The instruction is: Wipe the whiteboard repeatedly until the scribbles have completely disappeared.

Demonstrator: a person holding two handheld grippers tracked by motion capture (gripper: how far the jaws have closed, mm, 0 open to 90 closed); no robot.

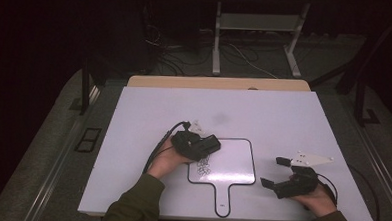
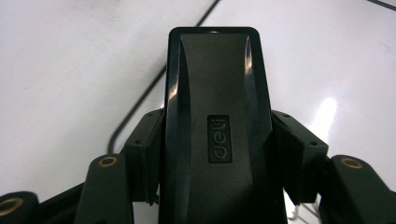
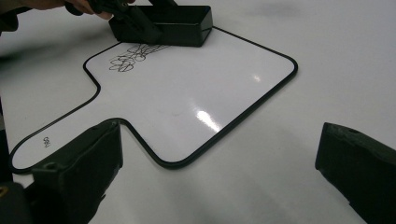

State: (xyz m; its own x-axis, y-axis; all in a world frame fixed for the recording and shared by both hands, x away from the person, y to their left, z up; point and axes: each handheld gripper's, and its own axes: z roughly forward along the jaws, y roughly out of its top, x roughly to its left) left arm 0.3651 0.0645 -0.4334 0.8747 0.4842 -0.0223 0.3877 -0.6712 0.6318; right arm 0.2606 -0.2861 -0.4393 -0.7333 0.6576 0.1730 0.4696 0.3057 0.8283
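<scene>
Here, white table (image 1: pixel 284 114) carries a paddle-shaped whiteboard (image 1: pixel 234 167) with black scribble (image 1: pixel 203 167) at its left edge, left gripper (image 1: pixel 210 143) clamped on a black eraser (image 2: pixel 217 126) just above the scribble, right gripper (image 1: pixel 276 172) jaws wide apart beside the board.

Eraser (image 2: pixel 218 130) — matt black plastic, glossy edges; paddle whiteboard (image 3: pixel 196 100) — smooth, glossy; table (image 1: pixel 284 114) matt white.

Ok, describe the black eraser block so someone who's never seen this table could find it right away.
On the white table lies a paddle-shaped whiteboard with a thin black border and a handle toward the person. At its upper left corner, beside a black scribble, the left tool grips the eraser: a dark rectangular block embossed "deli" on top.
</scene>
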